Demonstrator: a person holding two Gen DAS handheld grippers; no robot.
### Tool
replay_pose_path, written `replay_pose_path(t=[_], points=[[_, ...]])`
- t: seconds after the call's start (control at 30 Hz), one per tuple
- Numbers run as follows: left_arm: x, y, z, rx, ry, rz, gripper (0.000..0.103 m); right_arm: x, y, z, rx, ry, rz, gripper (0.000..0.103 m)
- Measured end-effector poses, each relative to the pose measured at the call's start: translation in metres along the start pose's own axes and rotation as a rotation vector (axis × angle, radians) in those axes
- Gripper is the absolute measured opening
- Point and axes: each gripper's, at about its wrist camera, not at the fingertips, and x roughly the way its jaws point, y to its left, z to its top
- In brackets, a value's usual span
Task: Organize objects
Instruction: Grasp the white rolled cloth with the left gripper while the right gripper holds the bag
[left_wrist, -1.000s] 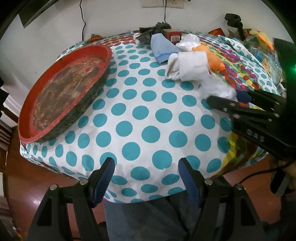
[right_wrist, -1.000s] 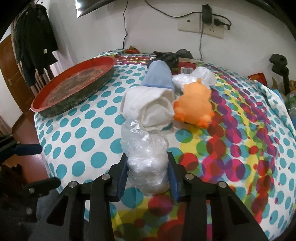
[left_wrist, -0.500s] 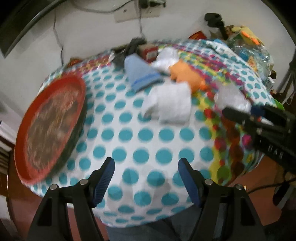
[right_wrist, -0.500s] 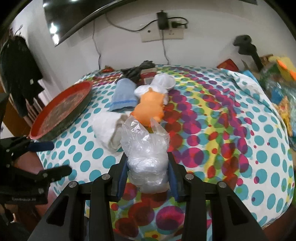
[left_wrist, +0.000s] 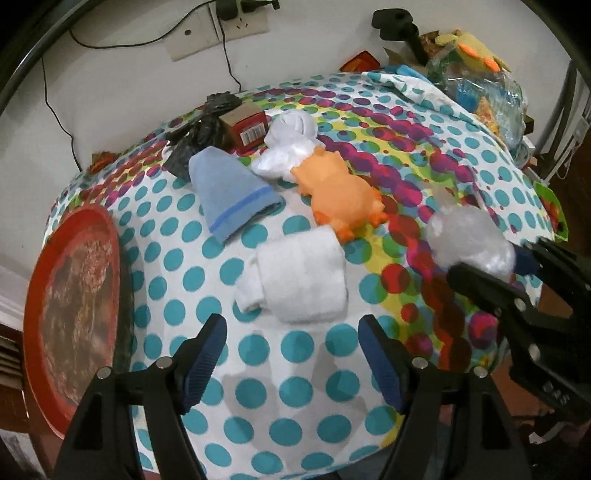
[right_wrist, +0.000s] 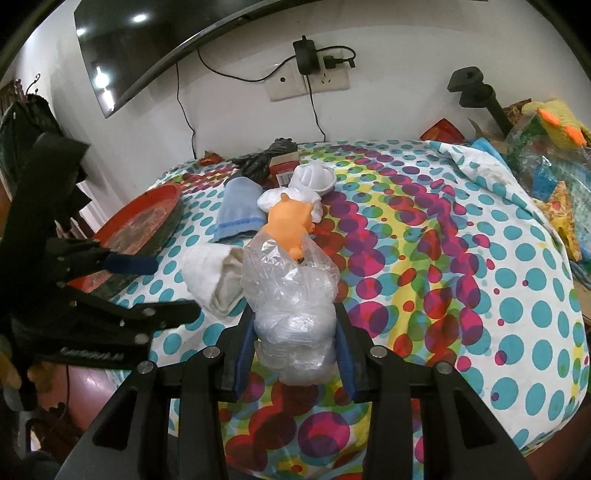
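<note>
Plastic bag (right_wrist: 295, 325) between right gripper (right_wrist: 294, 354) pads; left-view blur

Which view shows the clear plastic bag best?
The right wrist view: the clear plastic bag sits centred and sharp, clamped in the right gripper. The left wrist view shows it small and blurred at the right edge.

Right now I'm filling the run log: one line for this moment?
right claw: shut on plastic bag, off the table | left claw: open, empty, above white towel | tray: empty
</note>
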Motion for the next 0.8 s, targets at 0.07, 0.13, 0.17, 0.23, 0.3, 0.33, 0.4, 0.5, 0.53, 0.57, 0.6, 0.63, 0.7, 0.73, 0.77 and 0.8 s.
replay_pose_path(t=[0.07,0.13,0.17,0.23,0.3,0.33,0.4,0.5,0.53,0.57,0.6,0.63,0.7,0.73,0.77,0.8], points=[[0.004,0.002,0.005,-0.004,0.018,-0.018,0.076,-0.001,-0.001,0.0,0.005,-0.004,0.002,0.036],[0.007,0.001,0.009,-0.004,0.026,-0.028,0.076,-0.002,-0.003,0.001,0.01,-0.008,0.004,0.037],[0.008,0.0,0.011,0.005,0.027,-0.029,0.076,-0.002,-0.003,0.001,0.013,-0.009,0.005,0.037],[0.012,-0.001,0.017,0.016,0.03,-0.017,0.076,-0.002,-0.004,0.001,0.016,-0.011,0.008,0.037],[0.014,-0.002,0.021,0.024,0.028,-0.019,0.076,-0.003,-0.005,0.001,0.015,-0.015,0.004,0.037],[0.017,-0.001,0.024,0.029,0.025,-0.019,0.076,-0.003,-0.005,0.002,0.015,-0.015,0.004,0.037],[0.024,0.002,0.028,0.021,0.027,-0.016,0.076,-0.003,-0.007,0.002,0.021,-0.014,0.008,0.037],[0.034,0.01,0.032,-0.004,0.03,-0.019,0.076,-0.002,-0.007,0.002,0.023,-0.014,0.008,0.037],[0.037,0.012,0.032,-0.016,0.031,-0.03,0.076,-0.002,-0.007,0.002,0.023,-0.014,0.011,0.037],[0.039,0.014,0.032,-0.027,0.035,-0.042,0.076,-0.002,-0.007,0.002,0.022,-0.015,0.008,0.037],[0.041,0.015,0.032,-0.038,0.036,-0.054,0.076,-0.002,-0.008,0.002,0.023,-0.016,0.008,0.037],[0.043,0.016,0.031,-0.045,0.031,-0.064,0.076,-0.001,-0.008,0.002,0.023,-0.016,0.011,0.037],[0.046,0.016,0.031,-0.047,0.033,-0.069,0.076,0.0,-0.009,0.002,0.026,-0.016,0.011,0.037],[0.049,0.017,0.03,-0.057,0.038,-0.079,0.076,0.0,-0.009,0.002,0.027,-0.014,0.012,0.037],[0.051,0.017,0.03,-0.065,0.039,-0.086,0.076,0.001,-0.01,0.001,0.027,-0.013,0.013,0.037],[0.053,0.017,0.03,-0.07,0.043,-0.089,0.076,0.001,-0.01,0.001,0.029,-0.014,0.011,0.037]])
